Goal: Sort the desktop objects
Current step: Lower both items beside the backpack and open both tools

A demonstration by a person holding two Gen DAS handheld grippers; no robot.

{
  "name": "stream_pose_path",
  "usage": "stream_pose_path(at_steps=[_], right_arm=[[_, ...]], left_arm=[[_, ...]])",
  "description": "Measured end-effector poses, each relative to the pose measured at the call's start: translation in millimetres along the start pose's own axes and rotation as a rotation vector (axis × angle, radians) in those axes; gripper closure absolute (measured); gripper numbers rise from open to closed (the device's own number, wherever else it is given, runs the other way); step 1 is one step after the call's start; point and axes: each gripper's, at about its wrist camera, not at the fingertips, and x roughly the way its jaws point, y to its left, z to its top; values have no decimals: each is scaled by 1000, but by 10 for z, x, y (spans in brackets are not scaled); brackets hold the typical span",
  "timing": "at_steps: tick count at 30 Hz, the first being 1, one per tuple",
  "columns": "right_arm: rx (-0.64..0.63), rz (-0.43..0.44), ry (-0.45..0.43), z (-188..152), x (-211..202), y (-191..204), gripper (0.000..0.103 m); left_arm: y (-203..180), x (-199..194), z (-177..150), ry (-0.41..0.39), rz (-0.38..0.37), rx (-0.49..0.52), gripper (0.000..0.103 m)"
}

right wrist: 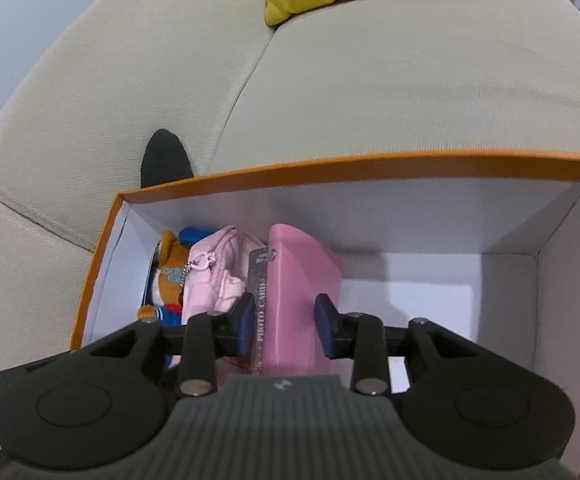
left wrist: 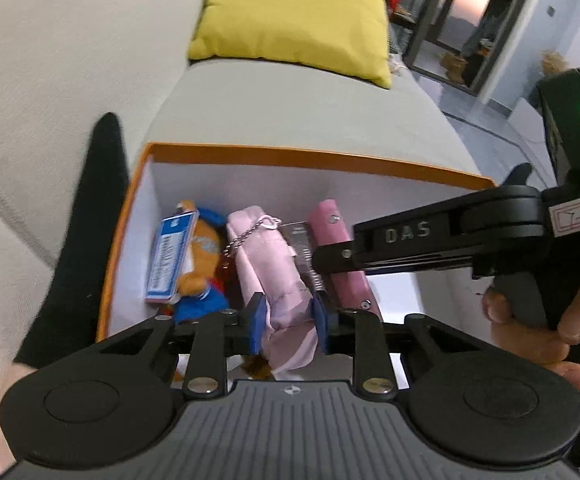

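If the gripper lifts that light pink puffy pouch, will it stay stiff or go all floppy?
Probably floppy: the pink pouch looks like soft quilted fabric, and it bulges between the left gripper pads. It likely weighs little for its size. Its bead chain would probably dangle and swing.

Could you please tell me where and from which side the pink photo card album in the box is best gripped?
Grip the pink album by its upper edge, coming from above. It stands upright in the orange-rimmed box, so its broad faces are exposed to the right gripper, while the light pink pouch crowds one side.
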Motion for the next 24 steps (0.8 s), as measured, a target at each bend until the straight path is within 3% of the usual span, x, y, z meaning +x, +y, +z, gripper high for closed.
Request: stream_pose_path(at_steps=[2, 4, 11, 20, 21, 22, 24], right_arm=[[-8, -15, -12, 23, 31, 2, 74], [17, -1, -13, 35, 32, -31, 74], [8, 24, -14, -18, -31, -52, 67], [-75, 22, -41, -103, -142, -12, 66], [-86, 15, -43, -112, -137, 8, 68], [-93, 7, -45, -121, -139, 21, 76], [-110, -6, -44, -154, -149, 60, 79]], left_arm=[[21, 19, -2, 3, -14, -7, 76], [78, 8, -9, 2, -20, -29, 76], [109, -90, -88, -19, -4, -29, 70], [104, -205, -88, -51, -10, -49, 69], [105, -225, -87, -58, -12, -51, 69], [103, -244, -84, -63, -15, -51, 69], [107, -270, -101, -69, -12, -54, 69]])
